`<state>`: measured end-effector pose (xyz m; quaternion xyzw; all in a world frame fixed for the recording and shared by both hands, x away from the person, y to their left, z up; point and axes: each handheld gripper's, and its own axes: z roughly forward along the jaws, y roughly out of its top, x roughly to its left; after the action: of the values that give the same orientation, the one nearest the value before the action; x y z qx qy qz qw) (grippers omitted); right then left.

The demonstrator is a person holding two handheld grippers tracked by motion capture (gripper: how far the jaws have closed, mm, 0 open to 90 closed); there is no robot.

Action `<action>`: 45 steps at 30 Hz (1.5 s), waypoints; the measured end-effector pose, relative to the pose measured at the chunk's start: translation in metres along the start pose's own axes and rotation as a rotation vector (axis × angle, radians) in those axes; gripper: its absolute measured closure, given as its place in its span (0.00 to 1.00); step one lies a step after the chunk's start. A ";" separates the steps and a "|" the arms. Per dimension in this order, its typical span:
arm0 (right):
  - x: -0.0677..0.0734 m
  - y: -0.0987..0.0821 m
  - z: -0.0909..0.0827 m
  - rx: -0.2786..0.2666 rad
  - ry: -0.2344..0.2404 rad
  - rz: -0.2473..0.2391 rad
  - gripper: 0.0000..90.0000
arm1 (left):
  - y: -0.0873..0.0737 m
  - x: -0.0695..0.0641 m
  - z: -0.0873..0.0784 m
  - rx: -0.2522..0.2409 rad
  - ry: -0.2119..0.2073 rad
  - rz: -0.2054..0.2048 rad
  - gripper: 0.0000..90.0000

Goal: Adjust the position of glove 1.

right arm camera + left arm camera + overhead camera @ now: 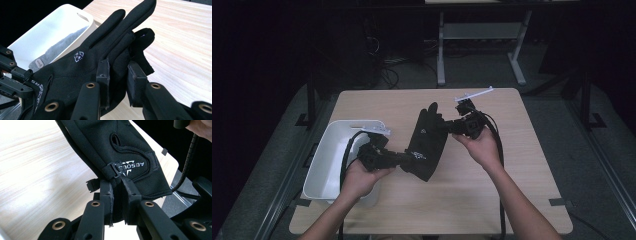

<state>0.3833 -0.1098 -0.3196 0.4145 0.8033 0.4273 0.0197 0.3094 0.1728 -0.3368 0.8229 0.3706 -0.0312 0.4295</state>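
— One black glove (428,142) is all we count in the air, held up over the middle of the desk (512,200) between our two grippers.

— Two grippers, yes. We see the left gripper (404,159) with its jaws clenched on the cuff end, right by the small buckle strap (115,167) and the white lettering. The right gripper (451,127) has its jaws clamped on the glove's finger side; in the right gripper view the fabric of one folded finger is pinched between the two pads.

— So the glove hangs stretched between us, cuff toward our left hand (359,177), fingers pointing away from us toward the far edge of the desk.

— One white bin (324,165) sits at the desk's left edge, just beside our left hand. In the right gripper view we count one grey item (53,52) lying inside it; what it is we cannot tell for sure.

— Two cables trail from the grippers, one down each forearm. The left one crosses over the bin's rim.

— Between the glove and the bin we see our left gripper and its cable. The wood under the glove is bare. Beyond the far edge we make out the legs of one more table (442,55) on the dark floor.
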 end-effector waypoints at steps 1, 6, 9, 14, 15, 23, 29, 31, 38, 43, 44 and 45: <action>0.001 0.002 0.001 0.001 0.002 0.000 0.82 | 0.000 0.001 -0.002 0.001 0.000 0.001 0.89; 0.007 0.007 0.007 0.008 0.004 -0.013 0.82 | -0.002 0.004 -0.009 -0.006 0.009 -0.001 0.89; 0.009 0.011 0.010 0.010 0.005 -0.025 0.82 | -0.003 0.006 -0.012 -0.005 0.013 -0.004 0.89; 0.014 0.015 0.016 0.013 0.013 -0.031 0.82 | -0.005 0.009 -0.019 -0.011 0.020 -0.009 0.89; 0.015 0.016 0.016 0.015 0.015 -0.022 0.82 | -0.005 0.010 -0.020 -0.013 0.020 -0.012 0.89; 0.020 0.022 0.024 0.012 0.024 -0.042 0.82 | -0.009 0.015 -0.029 -0.020 0.028 -0.017 0.89; 0.028 0.029 0.028 0.007 0.033 -0.055 0.82 | -0.011 0.019 -0.038 -0.029 0.035 -0.020 0.89; 0.031 0.031 0.030 0.008 0.034 -0.051 0.82 | -0.013 0.020 -0.041 -0.032 0.037 -0.023 0.89; 0.037 0.036 0.039 0.012 0.048 -0.058 0.82 | -0.017 0.024 -0.048 -0.039 0.040 -0.023 0.89; 0.042 0.041 0.044 0.014 0.052 -0.071 0.82 | -0.021 0.028 -0.055 -0.051 0.046 -0.034 0.89; 0.043 0.042 0.045 0.014 0.055 -0.068 0.82 | -0.022 0.028 -0.056 -0.055 0.046 -0.040 0.89; 0.044 0.042 0.046 0.012 0.057 -0.068 0.82 | -0.022 0.029 -0.057 -0.052 0.048 -0.040 0.89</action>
<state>0.4000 -0.0363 -0.3051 0.3748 0.8196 0.4333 0.0086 0.3010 0.2397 -0.3269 0.8044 0.3976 -0.0104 0.4412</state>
